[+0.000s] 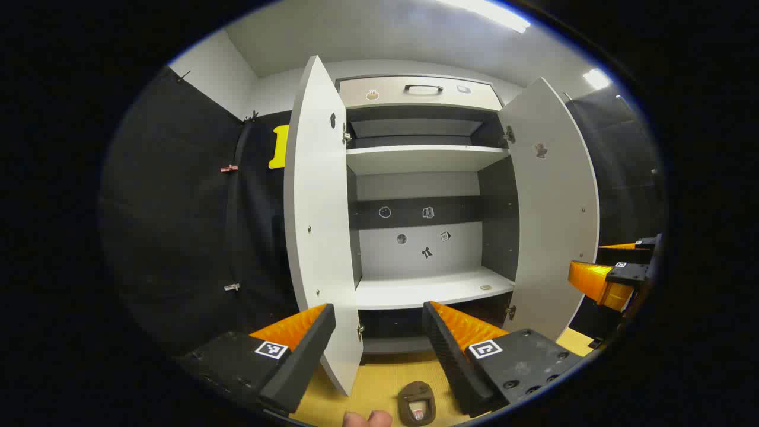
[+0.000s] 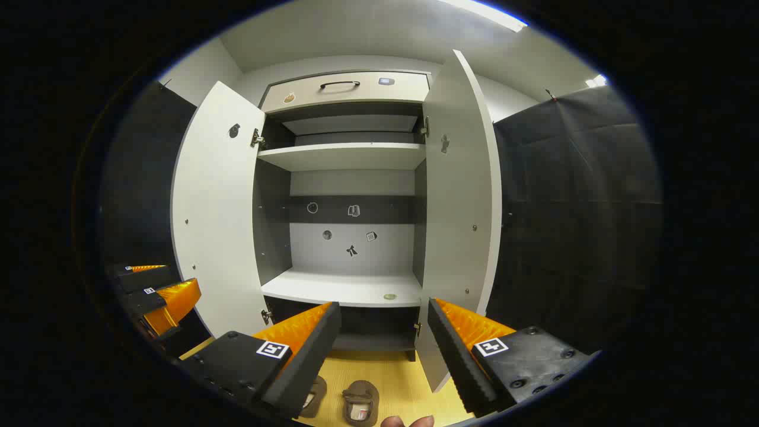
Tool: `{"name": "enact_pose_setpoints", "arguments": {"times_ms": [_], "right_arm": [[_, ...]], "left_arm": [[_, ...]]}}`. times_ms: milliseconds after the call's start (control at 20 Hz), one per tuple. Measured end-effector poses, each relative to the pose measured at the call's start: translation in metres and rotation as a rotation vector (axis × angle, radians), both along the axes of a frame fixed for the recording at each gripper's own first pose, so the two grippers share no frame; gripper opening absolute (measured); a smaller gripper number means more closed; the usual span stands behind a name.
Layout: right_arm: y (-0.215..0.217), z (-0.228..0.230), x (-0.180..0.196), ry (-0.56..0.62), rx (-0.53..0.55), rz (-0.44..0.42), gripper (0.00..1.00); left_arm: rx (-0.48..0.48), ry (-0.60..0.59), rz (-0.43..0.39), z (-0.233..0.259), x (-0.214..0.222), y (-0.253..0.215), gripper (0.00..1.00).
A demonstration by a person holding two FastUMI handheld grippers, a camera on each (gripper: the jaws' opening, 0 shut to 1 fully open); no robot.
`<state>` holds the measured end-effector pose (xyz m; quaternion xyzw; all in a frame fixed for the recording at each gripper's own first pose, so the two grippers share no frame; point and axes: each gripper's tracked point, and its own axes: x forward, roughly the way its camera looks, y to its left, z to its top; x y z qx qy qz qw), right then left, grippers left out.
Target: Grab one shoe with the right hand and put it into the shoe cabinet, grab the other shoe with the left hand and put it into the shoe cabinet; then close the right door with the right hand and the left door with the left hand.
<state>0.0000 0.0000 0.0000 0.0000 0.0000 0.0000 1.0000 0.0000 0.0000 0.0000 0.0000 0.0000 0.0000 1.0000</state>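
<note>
Low on the yellow floor point(image 1: 379, 379) lies a brown shoe point(image 1: 417, 404), just below and between the fingers of my left gripper point(image 1: 379, 308), which stands open with nothing in it. The right gripper view has two brown shoes side by side: one point(image 2: 360, 403) in full sight, the other point(image 2: 314, 396) half hidden behind a finger. Above them my right gripper point(image 2: 384, 305) is open and holds nothing. Ahead, the white shoe cabinet has its left door point(image 1: 317, 225) and right door point(image 1: 557, 207) swung wide. Its middle shelf point(image 1: 427, 287) is bare except for a small round disc point(image 1: 485, 287).
A drawer with a dark handle point(image 1: 423, 89) tops the cabinet, over an upper shelf point(image 1: 424, 157). Black cloth walls stand on both sides. The right gripper point(image 1: 599, 264) shows at the far right edge, the left gripper point(image 2: 163, 283) at the far left. Fingertips of a hand point(image 1: 367, 418) peek in below.
</note>
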Motion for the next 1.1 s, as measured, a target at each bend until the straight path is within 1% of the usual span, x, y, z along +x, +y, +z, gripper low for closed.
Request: {"name": "enact_pose_setpoints", "arguments": {"times_ms": [50,100,750,1000,1100], "right_arm": [[-0.001,0.0,0.0,-0.001,0.002,-0.002,0.94],[-0.001,-0.001,0.001,0.001,0.0,-0.002,0.97],[-0.003,-0.001,0.005,-0.011,-0.011,-0.011,0.97],[0.004,-0.008,0.004,0.007,-0.012,0.01,0.97],[0.011,-0.021,0.004,0.036,-0.003,0.026,0.97]], "left_arm": [[0.001,-0.003,-0.001,0.001,0.0,0.0,0.94],[0.001,-0.004,-0.001,0.001,0.001,0.0,0.94],[0.003,-0.003,0.001,-0.002,0.002,0.002,0.94],[0.008,-0.009,0.01,-0.002,0.001,0.005,0.94],[0.009,-0.012,0.012,-0.003,0.001,0.006,0.94]]}}
